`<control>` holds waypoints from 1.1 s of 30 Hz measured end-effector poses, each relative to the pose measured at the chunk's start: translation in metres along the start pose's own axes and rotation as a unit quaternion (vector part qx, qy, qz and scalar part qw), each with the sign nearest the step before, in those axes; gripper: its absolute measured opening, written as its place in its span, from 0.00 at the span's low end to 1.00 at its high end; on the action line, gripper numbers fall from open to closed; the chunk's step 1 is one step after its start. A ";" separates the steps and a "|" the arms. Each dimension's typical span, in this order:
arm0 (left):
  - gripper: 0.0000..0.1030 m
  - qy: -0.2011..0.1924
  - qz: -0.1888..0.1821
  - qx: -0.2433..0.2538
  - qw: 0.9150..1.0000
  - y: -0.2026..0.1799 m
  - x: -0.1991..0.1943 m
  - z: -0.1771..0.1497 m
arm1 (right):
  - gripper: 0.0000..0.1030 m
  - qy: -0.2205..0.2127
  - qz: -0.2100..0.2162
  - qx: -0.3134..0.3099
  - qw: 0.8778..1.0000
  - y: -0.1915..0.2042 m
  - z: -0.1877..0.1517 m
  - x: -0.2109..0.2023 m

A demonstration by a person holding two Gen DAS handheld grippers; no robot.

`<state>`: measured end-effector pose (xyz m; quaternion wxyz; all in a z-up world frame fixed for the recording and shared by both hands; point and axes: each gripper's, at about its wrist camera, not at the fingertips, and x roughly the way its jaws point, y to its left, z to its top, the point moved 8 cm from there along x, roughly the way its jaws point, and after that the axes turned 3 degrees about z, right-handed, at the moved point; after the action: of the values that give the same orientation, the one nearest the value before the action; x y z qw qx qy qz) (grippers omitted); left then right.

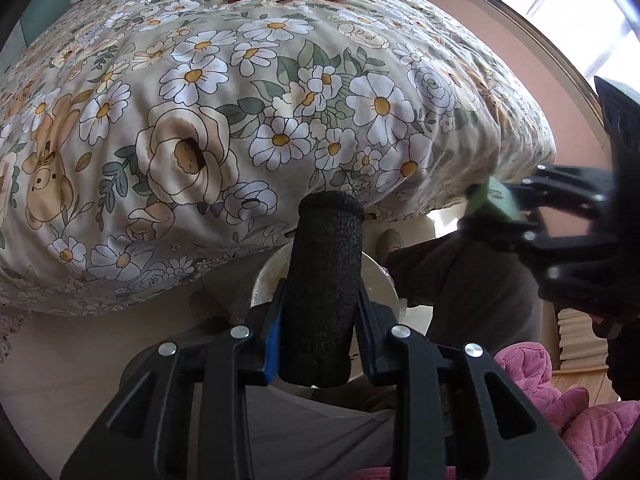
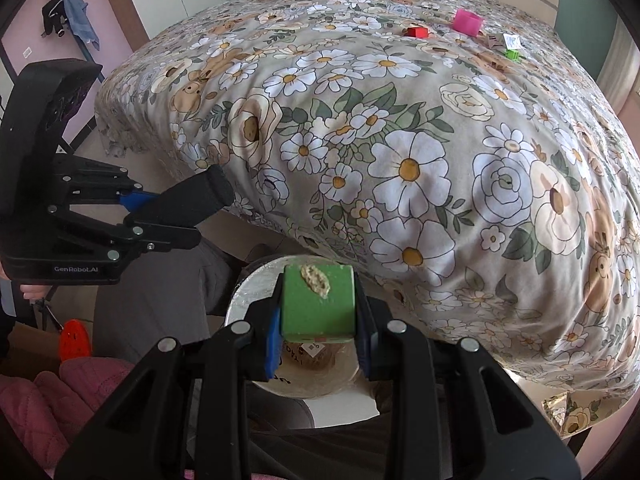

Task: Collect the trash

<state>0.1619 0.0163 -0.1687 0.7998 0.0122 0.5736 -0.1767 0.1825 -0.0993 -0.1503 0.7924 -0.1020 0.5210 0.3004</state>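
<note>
- While both grippers point down over the foot of the bed (image 2: 400, 128), the left gripper (image 1: 320, 320) has its fingers closed on a black knitted roll (image 1: 326, 280), which stands up between the blue pads at the lower centre of the left wrist view.
- The right gripper (image 2: 318, 316) has its fingers clamped on a green block (image 2: 316, 308) with a beige crusty smear on its top face, low in the centre of the right wrist view.
- Right under both held things sits a round bin (image 2: 256, 292) lined with clear plastic; some print shows inside it but is too distorted to read.
- The left gripper's body, at the left edge of the right wrist view, carries the words "GenRobot.AI" in pale letters.
- Further trash lies far up the flowered bedspread: a pink cup (image 2: 468, 20), a red piece (image 2: 416, 32), a small green piece (image 2: 512, 55) and white paper scraps (image 2: 511, 41) with unreadable print.
- Pink quilted fabric (image 1: 560, 396) fills the lower right of the left wrist view.
</note>
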 end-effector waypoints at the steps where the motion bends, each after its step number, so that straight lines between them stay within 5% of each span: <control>1: 0.32 0.008 -0.003 0.000 1.000 -0.001 0.007 -0.003 | 0.30 0.008 0.002 0.003 1.000 0.000 -0.004 0.008; 12: 0.32 0.096 -0.021 -0.025 0.995 0.005 0.078 -0.041 | 0.30 0.081 0.012 0.032 0.996 -0.013 -0.041 0.080; 33: 0.32 0.186 -0.037 -0.087 0.978 0.022 0.175 -0.072 | 0.30 0.209 0.043 0.066 0.975 -0.006 -0.104 0.201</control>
<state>0.1512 0.0058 -0.3586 0.6702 -0.0458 0.7253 -0.1508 0.1618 -0.0792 -0.3745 0.6571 -0.0880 0.6979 0.2710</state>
